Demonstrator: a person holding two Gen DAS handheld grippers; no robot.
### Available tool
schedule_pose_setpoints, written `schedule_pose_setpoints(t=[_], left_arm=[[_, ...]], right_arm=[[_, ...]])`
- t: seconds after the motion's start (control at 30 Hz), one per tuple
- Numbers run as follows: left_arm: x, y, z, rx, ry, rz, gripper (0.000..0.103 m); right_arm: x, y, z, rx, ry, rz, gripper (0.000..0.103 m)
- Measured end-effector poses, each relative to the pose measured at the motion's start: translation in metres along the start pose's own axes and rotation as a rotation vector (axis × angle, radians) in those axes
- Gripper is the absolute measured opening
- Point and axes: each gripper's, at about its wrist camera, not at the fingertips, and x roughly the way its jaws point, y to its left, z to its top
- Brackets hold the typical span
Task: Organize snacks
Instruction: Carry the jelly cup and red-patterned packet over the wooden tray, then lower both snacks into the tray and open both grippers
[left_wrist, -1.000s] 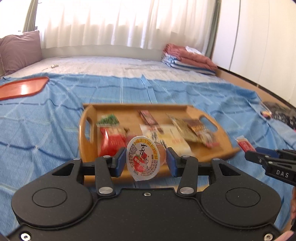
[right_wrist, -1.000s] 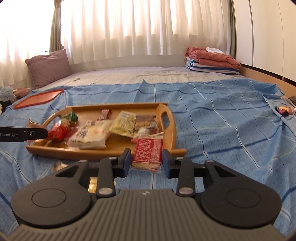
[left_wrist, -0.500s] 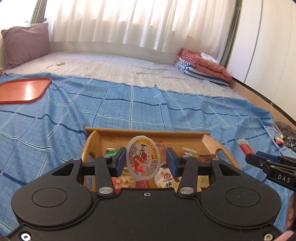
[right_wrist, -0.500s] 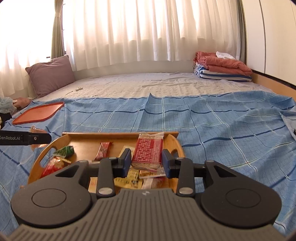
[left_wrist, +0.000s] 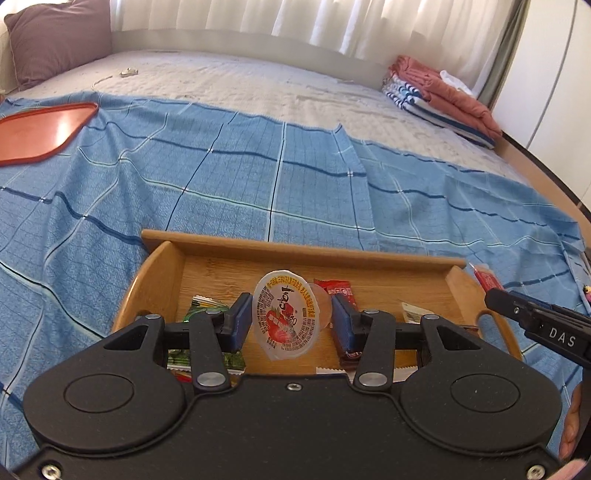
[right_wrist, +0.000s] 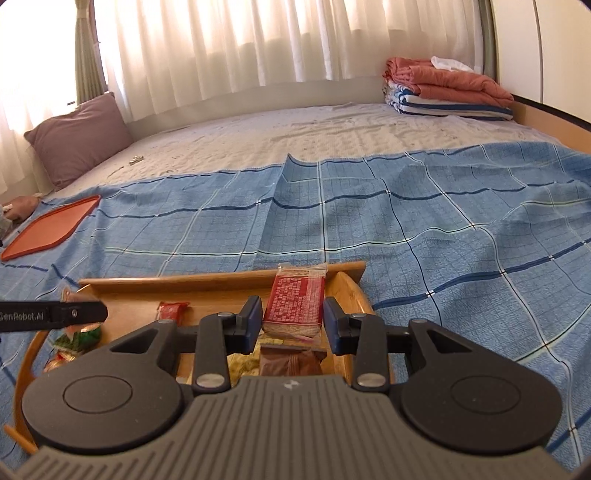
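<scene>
My left gripper (left_wrist: 286, 319) is shut on a small jelly cup (left_wrist: 285, 318) with a red-and-white foil lid, held above the wooden tray (left_wrist: 295, 251). My right gripper (right_wrist: 293, 317) is shut on a red printed snack packet (right_wrist: 295, 304), held above the right end of the same tray (right_wrist: 177, 284). Several snack packets lie in the tray, among them a red bar (left_wrist: 340, 291) and a green packet (left_wrist: 201, 308). The right gripper's finger shows at the right of the left wrist view (left_wrist: 539, 325). The left gripper's finger shows at the left of the right wrist view (right_wrist: 51, 314).
The tray sits on a blue checked sheet (left_wrist: 258, 166) on a bed. An orange tray (left_wrist: 40, 129) lies far left. A purple pillow (right_wrist: 77, 136) and folded blankets (right_wrist: 443, 88) are at the back. A red packet (left_wrist: 489, 280) lies right of the wooden tray.
Both grippers have moved forward over the tray with their snacks still held; the tray now lies directly beneath the fingers and partly under the gripper bodies.
</scene>
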Motion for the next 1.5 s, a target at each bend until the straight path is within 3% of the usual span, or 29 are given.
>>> schedule_pose_setpoints(t=[0.2, 0.43, 1.03, 1.4, 1.5], left_arm=[[0.024, 0.004, 0.0, -0.028, 0.038, 0.019, 0.044], [0.03, 0.0, -0.005, 0.003, 0.03, 0.033, 0.044], [0.037, -0.007, -0.013, 0.045, 0.03, 0.036, 0.044], [0.039, -0.01, -0.014, 0.058, 0.033, 0.054, 0.044], [0.037, -0.01, -0.014, 0.051, 0.021, 0.054, 0.045]], right_arm=[[0.026, -0.001, -0.002, -0.004, 0.036, -0.006, 0.041], [0.045, -0.001, -0.006, -0.021, 0.063, -0.007, 0.041], [0.06, -0.006, -0.015, -0.032, 0.079, -0.008, 0.041], [0.06, -0.003, -0.019, -0.047, 0.074, -0.015, 0.048], [0.058, -0.004, -0.019, -0.042, 0.074, -0.013, 0.057]])
